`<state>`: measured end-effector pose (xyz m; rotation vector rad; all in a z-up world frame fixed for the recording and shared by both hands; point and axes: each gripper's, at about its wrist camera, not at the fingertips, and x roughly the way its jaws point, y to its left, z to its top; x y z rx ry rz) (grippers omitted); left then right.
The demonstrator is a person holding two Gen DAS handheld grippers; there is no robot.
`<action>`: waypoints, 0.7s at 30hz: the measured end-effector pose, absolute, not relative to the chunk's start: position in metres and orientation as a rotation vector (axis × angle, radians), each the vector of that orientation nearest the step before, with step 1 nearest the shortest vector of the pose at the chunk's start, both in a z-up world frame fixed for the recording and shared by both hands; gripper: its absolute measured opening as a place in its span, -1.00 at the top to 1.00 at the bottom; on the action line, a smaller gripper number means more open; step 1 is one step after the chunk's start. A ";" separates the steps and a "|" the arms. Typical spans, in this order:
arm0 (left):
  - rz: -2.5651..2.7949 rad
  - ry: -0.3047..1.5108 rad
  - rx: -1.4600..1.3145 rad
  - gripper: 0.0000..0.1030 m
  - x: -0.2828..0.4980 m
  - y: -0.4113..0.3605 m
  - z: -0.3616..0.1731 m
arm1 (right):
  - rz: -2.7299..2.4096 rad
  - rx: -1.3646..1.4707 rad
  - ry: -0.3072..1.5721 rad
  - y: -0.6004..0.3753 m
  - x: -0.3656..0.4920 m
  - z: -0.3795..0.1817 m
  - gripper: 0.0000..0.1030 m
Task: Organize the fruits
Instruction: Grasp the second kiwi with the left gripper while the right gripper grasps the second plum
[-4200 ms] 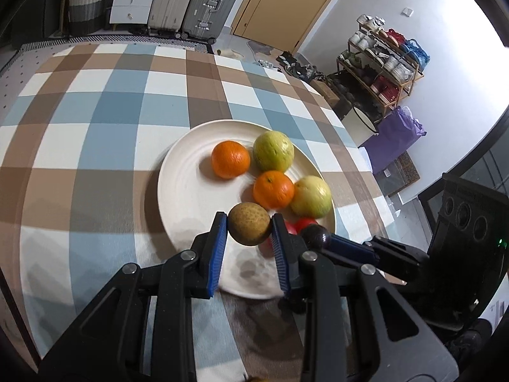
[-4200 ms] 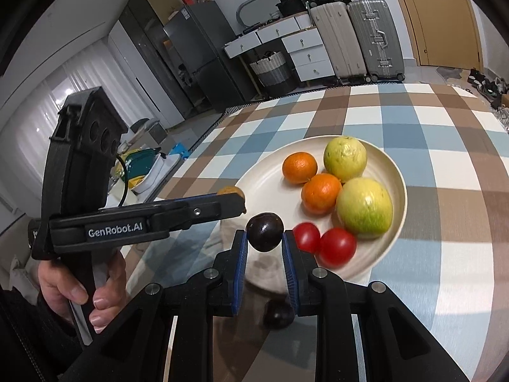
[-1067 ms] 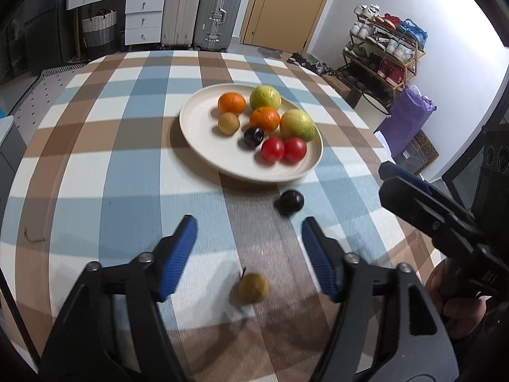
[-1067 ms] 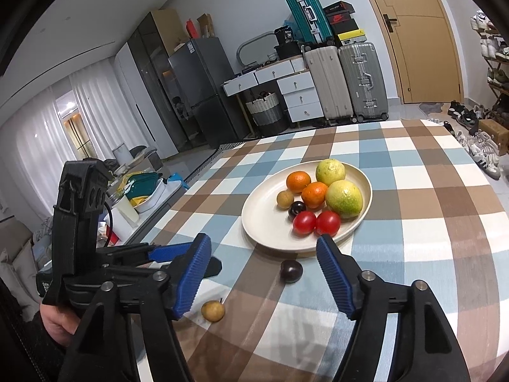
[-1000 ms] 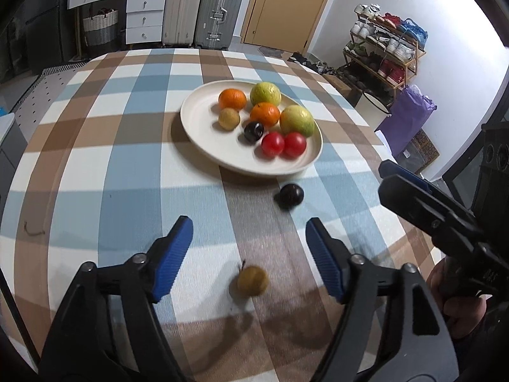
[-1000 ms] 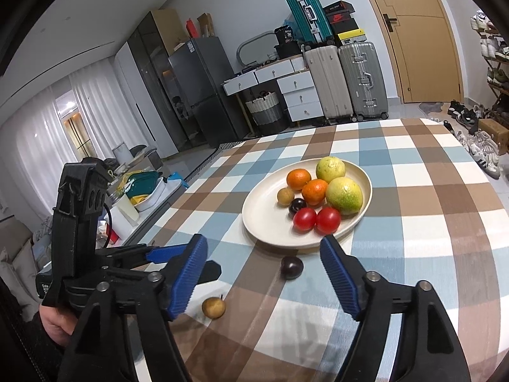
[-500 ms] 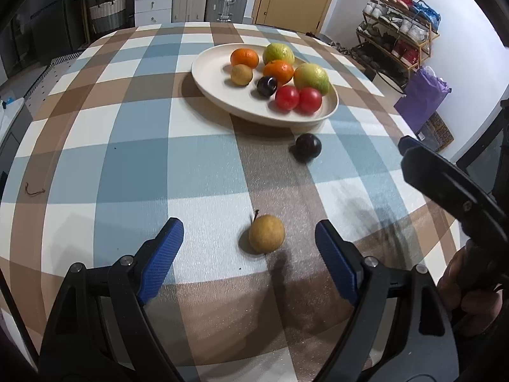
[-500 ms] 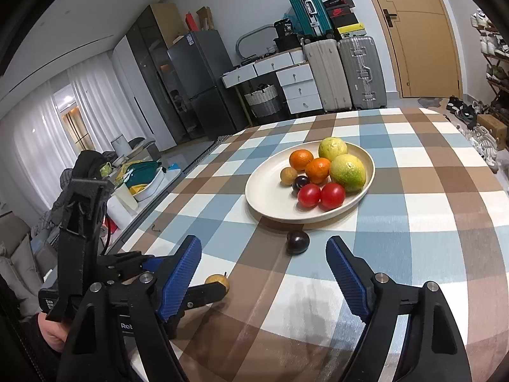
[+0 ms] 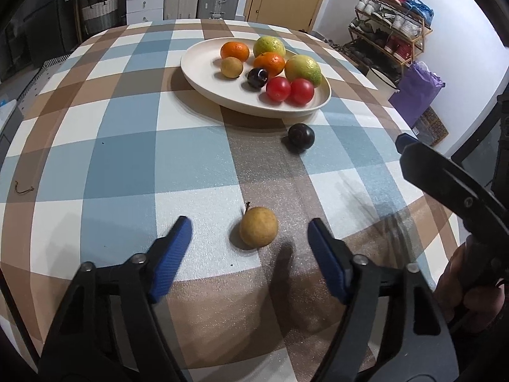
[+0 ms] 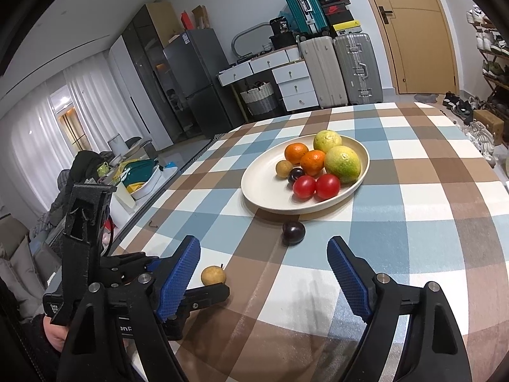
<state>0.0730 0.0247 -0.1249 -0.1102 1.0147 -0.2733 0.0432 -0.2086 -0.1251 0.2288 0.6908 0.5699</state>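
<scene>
Both tongs stand wide apart and hold nothing: the left gripper [image 9: 249,254] at the bottom of its frame, with a small tan, stemmed fruit [image 9: 258,227] lying on the checked tablecloth [image 9: 121,159] between and just ahead of its blue fingertips, and the right gripper [image 10: 264,275] low in its own view, a loose dark plum [image 10: 293,232] ahead of it near the frame's centre. That plum rests just below the cream plate [image 10: 254,187], apart from its rim. On the plate, upper centre, sit eight fruits: two oranges [image 10: 296,153], two yellow-green citrus [image 10: 343,164], two red tomatoes [image 10: 327,186], one tan fruit [image 10: 284,168] and one second dark plum [image 10: 296,174]. Two fruits lie off the plate.
</scene>
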 end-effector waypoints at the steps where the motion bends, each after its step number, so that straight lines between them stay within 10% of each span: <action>1: -0.273 1.014 -0.110 -0.18 0.073 0.025 -0.125 | 0.571 0.229 0.690 -0.209 0.043 -0.125 -0.64; 6: -0.322 1.018 -0.141 0.58 0.074 0.030 -0.127 | 0.570 0.232 0.699 -0.210 0.042 -0.128 -0.64; 21: -0.346 0.985 -0.221 0.58 0.070 0.057 -0.114 | 0.547 0.241 0.766 -0.209 0.060 -0.141 -0.64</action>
